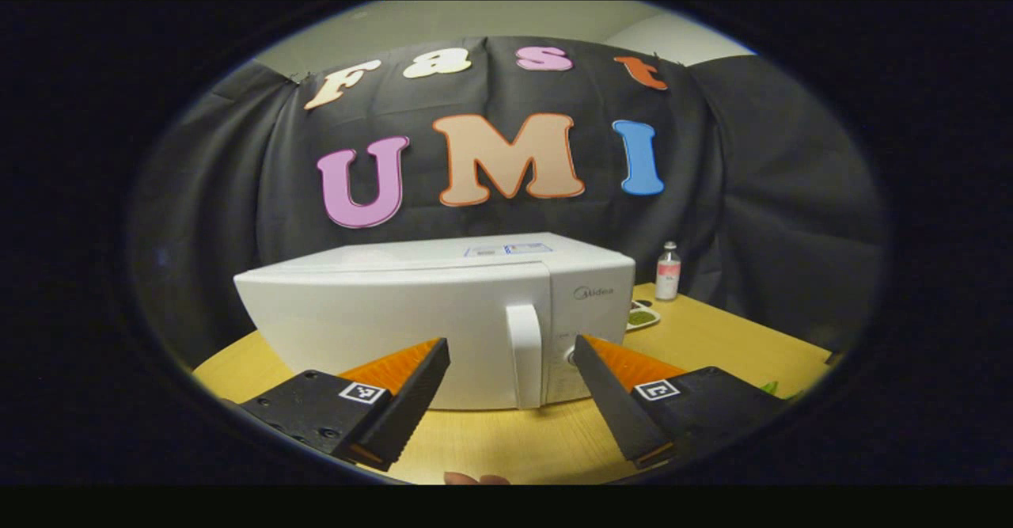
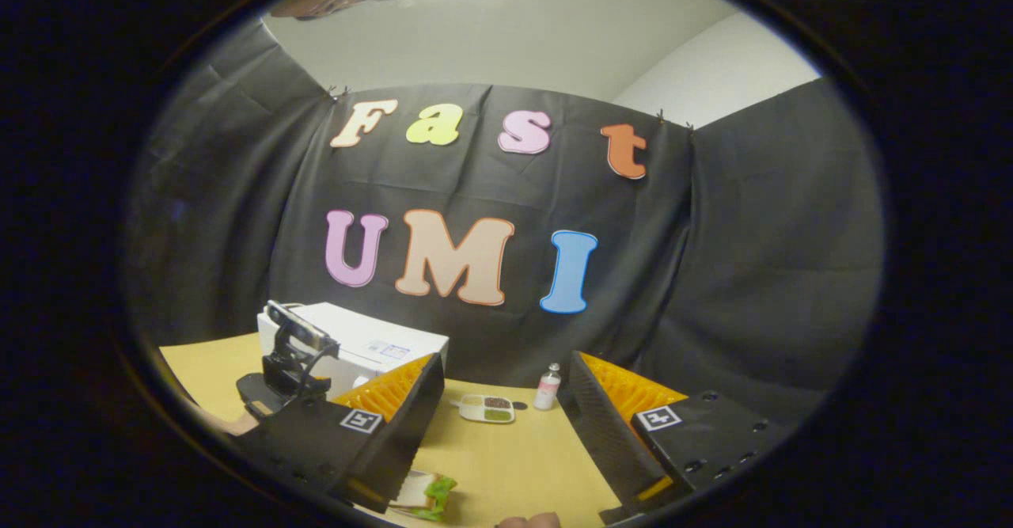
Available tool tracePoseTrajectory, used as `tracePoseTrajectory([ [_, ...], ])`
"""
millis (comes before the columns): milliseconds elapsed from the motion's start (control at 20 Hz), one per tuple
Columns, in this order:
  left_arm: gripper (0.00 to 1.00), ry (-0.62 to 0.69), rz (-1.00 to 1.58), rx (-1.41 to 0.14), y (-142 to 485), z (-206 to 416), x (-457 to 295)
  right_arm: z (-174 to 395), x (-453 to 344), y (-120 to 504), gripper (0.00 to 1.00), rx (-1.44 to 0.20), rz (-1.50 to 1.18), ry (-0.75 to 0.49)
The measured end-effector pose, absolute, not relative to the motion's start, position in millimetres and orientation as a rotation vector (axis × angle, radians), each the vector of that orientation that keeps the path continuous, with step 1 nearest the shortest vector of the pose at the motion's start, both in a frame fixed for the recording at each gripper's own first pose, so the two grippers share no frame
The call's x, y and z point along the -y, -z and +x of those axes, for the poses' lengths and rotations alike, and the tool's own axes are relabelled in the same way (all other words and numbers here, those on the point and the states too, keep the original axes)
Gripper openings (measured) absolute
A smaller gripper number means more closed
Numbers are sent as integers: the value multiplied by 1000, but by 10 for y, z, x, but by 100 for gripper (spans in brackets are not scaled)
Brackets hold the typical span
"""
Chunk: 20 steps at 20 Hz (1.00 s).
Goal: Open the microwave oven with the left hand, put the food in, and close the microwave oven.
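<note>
the left gripper (image 1: 512, 354) hangs spread wide before the closed microwave oven (image 1: 443, 314), its handle (image 1: 525, 354) lined between the fingers for a pull, while the right gripper (image 2: 500, 389), likewise agape, waits above the food (image 2: 427, 492) on the table (image 2: 506, 457).

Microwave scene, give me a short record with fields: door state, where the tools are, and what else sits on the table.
microwave oven: door closed, handle untouched
left tool: open, facing the handle
right tool: open, holding nothing
food tray: on the table, right of the oven
bottle: upright beside the tray
green packet: near the right tool
</note>
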State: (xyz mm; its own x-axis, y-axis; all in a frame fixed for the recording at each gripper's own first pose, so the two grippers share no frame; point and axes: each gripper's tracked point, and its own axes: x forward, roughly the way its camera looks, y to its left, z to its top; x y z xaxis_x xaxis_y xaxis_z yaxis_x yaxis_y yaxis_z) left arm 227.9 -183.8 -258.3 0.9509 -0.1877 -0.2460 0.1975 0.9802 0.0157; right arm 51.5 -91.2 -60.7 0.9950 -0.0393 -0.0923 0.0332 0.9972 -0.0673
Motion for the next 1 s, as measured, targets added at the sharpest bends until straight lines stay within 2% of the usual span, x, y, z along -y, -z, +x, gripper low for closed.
tracePoseTrajectory([
  [50,100,194,42,-253,2649,2314,1864,533,938,614,96,-98,-66,39],
  [250,96,197,44,-277,2828,2440,1940,617,1038,699,96,-121,-72,47],
  [300,98,191,35,-277,2845,2475,1945,639,1052,724,99,-129,-69,45],
  [350,96,184,29,-286,2889,2488,1931,669,1057,747,96,-137,-67,43],
  [450,78,183,16,-306,2956,2501,1933,707,1088,743,96,-139,-69,46],
  [500,60,191,-4,-309,2960,2497,1955,729,1088,748,96,-138,-73,46],
  [600,31,195,-9,-332,3023,2477,1967,764,1057,800,96,-148,-91,35],
  [850,10,254,-26,-314,3021,2474,2031,788,925,790,100,-146,-88,5],
  [900,2,259,-14,-309,2983,2472,2027,789,920,796,100,-145,-85,3],
  [1000,1,262,4,-319,3013,2477,2006,790,896,772,100,-142,-75,3],
])
